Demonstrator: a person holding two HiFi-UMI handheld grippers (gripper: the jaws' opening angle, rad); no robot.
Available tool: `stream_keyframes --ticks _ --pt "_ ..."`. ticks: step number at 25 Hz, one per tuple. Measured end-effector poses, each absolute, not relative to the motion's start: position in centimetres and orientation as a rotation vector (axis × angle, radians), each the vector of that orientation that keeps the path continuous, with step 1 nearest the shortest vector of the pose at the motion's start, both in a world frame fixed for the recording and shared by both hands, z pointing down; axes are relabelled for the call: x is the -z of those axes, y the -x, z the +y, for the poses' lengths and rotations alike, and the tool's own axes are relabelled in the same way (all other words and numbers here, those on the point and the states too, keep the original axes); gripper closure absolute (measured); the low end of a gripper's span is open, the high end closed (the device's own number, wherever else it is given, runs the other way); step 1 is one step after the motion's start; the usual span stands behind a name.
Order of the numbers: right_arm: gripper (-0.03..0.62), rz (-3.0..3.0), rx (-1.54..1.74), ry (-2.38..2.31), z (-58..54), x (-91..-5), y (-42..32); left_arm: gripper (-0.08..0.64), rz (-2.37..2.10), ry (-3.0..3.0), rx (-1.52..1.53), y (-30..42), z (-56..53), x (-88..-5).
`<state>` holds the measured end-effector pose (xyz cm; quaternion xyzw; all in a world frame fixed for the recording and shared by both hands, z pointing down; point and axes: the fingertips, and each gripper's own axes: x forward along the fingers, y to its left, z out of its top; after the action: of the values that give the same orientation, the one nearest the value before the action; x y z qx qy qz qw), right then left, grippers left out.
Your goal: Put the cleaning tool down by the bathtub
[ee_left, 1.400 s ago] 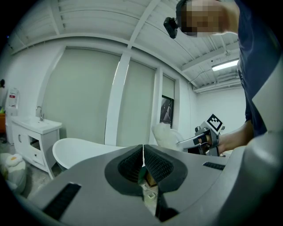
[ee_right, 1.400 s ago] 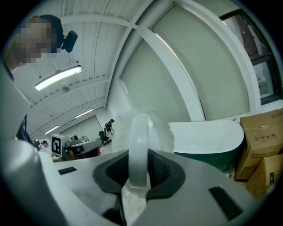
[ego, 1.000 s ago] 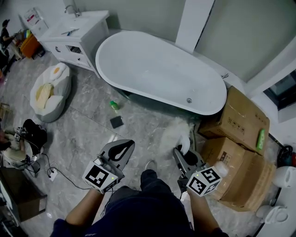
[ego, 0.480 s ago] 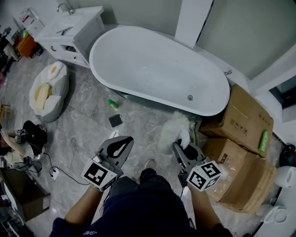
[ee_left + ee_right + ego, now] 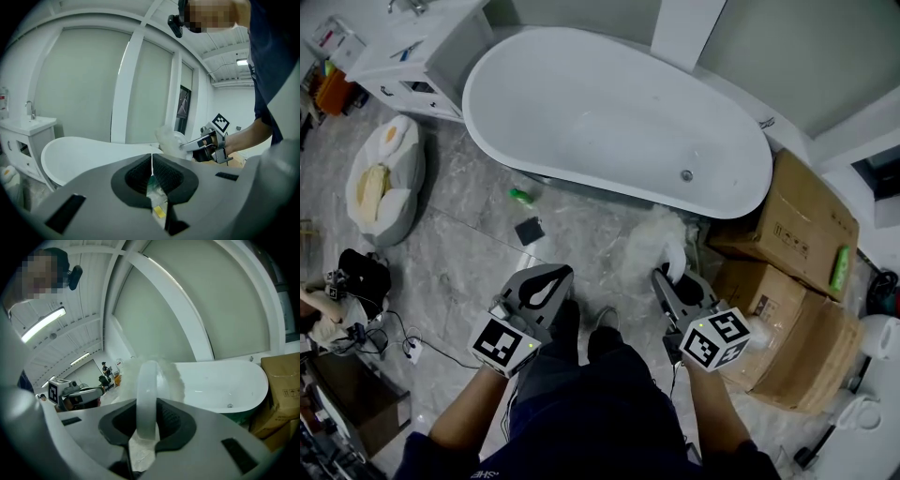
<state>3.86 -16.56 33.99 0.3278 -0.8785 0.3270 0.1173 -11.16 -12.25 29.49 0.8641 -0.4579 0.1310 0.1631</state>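
The white bathtub [image 5: 609, 103] fills the upper middle of the head view, with grey marble floor in front of it. My right gripper [image 5: 667, 277] is shut on the white loop handle [image 5: 149, 394] of the cleaning tool. Its fluffy white head [image 5: 652, 246] hangs over the floor just before the tub's drain end. The right gripper view shows the handle clamped upright between the pads, with the fluff [image 5: 169, 380] beyond and the tub [image 5: 225, 380] behind. My left gripper [image 5: 551, 274] is shut and holds nothing, level with the right one and to its left. Its pads [image 5: 154, 176] meet in a thin line.
Cardboard boxes [image 5: 797, 234] are stacked at the right, close to my right gripper. A white vanity [image 5: 422, 47] stands at the tub's left end, with an egg-patterned cushion [image 5: 380, 178] below it. A green bottle [image 5: 522, 196] and a dark square pad [image 5: 530, 230] lie on the floor. Cables [image 5: 403, 347] trail at the left.
Both grippers have moved forward toward the tub and lower, side by side. The fluffy tool stays clamped in the right gripper and is nearer the floor by the tub.
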Motion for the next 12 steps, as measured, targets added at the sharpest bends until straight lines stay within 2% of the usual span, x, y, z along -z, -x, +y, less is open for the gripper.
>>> stream_keyframes --ticks 12 --pt "0.505 -2.360 -1.006 -1.200 -19.0 -43.4 -0.1 0.528 -1.034 -2.519 -0.476 15.7 -17.3 -38.8"
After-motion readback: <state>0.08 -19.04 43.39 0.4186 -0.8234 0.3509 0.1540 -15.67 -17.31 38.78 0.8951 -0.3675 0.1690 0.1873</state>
